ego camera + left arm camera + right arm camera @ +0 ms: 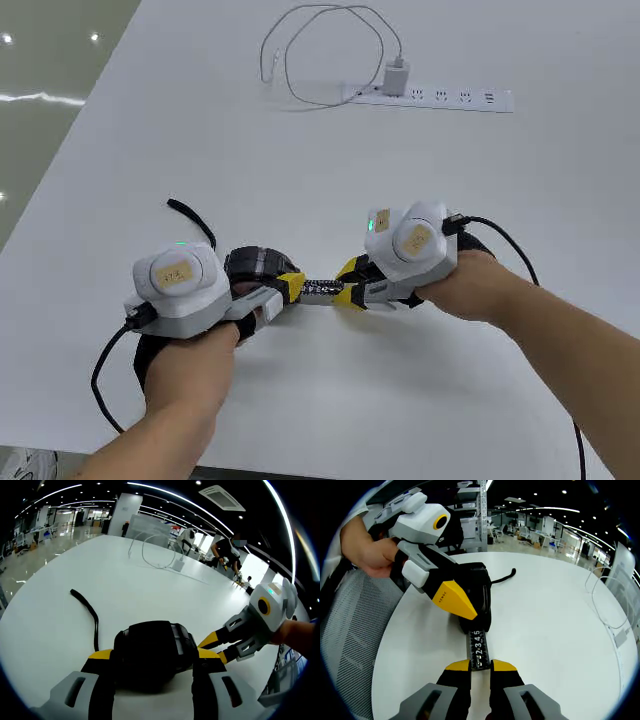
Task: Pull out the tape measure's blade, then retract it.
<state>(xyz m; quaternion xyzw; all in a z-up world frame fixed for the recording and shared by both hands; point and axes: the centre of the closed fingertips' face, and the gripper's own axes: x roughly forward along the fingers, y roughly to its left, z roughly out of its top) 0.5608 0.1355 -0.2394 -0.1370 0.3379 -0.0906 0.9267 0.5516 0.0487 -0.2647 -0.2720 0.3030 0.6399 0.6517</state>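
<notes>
White table [300,150], tape measure [258,264] sitting near its front edge. Your left gripper [280,292] is clamped around it, and your right gripper [480,666] is pinching the blade [478,647], out just a bit.

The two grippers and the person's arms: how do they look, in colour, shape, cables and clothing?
The left gripper and the right gripper look alike: a rounded white and grey body, grey jaws with yellow tips, and a small green light on top. A black cable leaves the back of the left one, a second black cable the right one. The forearms are bare.
</notes>
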